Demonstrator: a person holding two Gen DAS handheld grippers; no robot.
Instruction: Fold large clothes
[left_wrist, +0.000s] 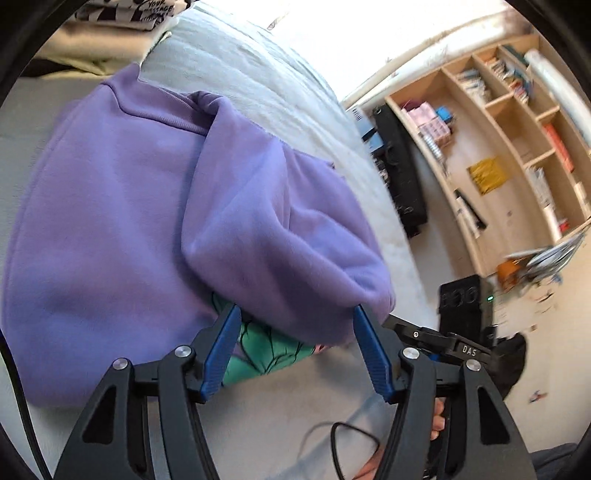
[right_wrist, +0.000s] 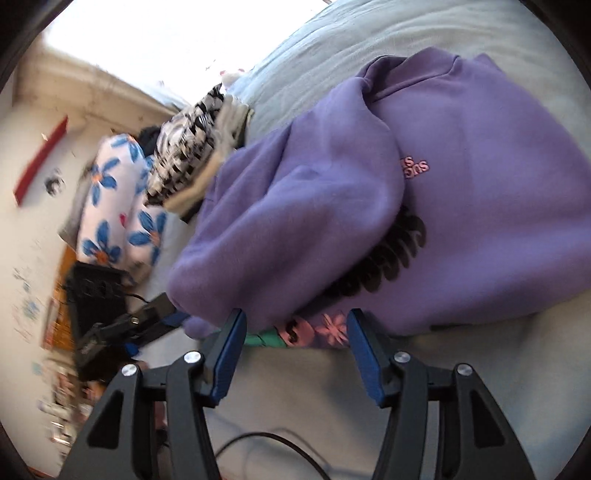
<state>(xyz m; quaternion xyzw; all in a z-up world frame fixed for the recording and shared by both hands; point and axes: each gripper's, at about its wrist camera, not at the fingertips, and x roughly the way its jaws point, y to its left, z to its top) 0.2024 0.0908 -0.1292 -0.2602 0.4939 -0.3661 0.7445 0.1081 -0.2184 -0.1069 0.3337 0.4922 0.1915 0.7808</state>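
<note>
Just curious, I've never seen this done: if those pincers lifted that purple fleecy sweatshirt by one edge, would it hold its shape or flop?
The purple fleecy sweatshirt would probably flop: its folded sleeve already sags in soft rolls. It looks thick, so likely bulky rather than slippery. Pushed across the pale bed cover, it would probably bunch up.

left gripper (left_wrist: 295, 317) | black frame | blue jaws | silver screws | "DAS" marking

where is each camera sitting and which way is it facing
Left wrist: on the left gripper, angled down at the folded purple sweatshirt on the pale bed cover; a hand shows.
Right wrist: on the right gripper, angled down at the same sweatshirt.
Shared: sweatshirt, bed; each sees the other gripper.
</note>
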